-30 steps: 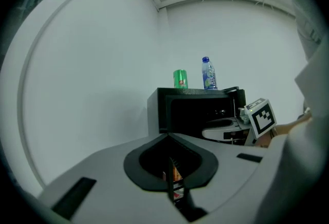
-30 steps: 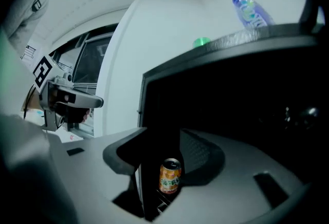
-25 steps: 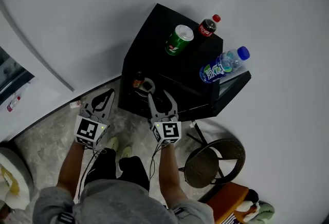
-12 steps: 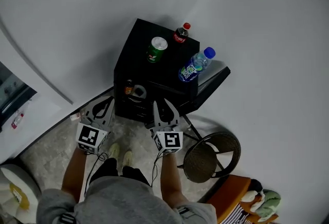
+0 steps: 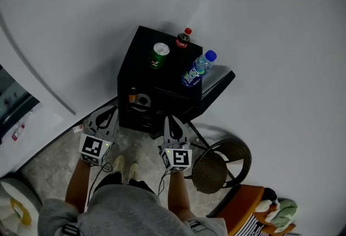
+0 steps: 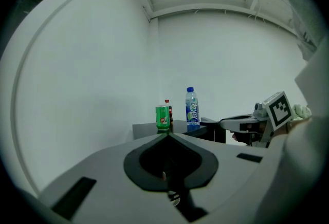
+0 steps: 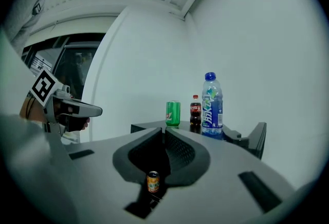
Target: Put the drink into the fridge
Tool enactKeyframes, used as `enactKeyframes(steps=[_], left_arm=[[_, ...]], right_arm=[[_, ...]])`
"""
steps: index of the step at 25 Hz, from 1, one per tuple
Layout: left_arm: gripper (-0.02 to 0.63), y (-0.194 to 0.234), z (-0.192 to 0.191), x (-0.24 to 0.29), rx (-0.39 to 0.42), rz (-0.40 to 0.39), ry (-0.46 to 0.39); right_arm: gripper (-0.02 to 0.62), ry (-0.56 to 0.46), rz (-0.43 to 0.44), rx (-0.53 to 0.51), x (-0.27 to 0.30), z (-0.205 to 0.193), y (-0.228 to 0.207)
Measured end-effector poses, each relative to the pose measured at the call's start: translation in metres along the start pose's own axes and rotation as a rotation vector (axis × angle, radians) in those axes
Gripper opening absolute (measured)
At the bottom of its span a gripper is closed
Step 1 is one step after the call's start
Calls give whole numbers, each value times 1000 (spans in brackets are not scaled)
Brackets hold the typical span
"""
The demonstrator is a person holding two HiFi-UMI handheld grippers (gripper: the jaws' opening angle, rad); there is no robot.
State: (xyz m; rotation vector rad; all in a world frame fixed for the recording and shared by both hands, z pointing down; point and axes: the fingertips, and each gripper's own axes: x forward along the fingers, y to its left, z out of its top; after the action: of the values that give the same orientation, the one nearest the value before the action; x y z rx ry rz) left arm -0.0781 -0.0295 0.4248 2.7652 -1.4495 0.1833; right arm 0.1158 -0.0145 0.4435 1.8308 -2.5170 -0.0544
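Left tongs (image 6: 168,133) are pressed together, empty; right tongs (image 7: 163,129) have just closed on nothing. Ahead of them I see a black tabletop (image 5: 141,51) by white walls (image 5: 254,7), with green can (image 5: 159,55), cola bottle (image 5: 183,38) and water bottle (image 5: 196,70) upright, tops up

- Right tongs (image 5: 172,124): jaws stood apart a second ago at the open shelf of the black desk (image 5: 141,48), near the small orange can (image 5: 132,98). They have just been closing and are now together, nothing between them.
- Left tongs (image 5: 106,117) and right tongs: drawn back from the desk.
- Desk: now shows smaller in the head view.
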Motion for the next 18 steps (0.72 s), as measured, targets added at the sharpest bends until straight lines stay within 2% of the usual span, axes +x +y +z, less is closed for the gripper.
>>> enactKeyframes(steps=[12,18], left_arm=[[3,4,-1,2,-7,-7,6],[5,16,0,10,-3,-22,4]], right_arm=[[35,11,-6,-4,4,-1,6],[35,38,-16,9,23,3,7]])
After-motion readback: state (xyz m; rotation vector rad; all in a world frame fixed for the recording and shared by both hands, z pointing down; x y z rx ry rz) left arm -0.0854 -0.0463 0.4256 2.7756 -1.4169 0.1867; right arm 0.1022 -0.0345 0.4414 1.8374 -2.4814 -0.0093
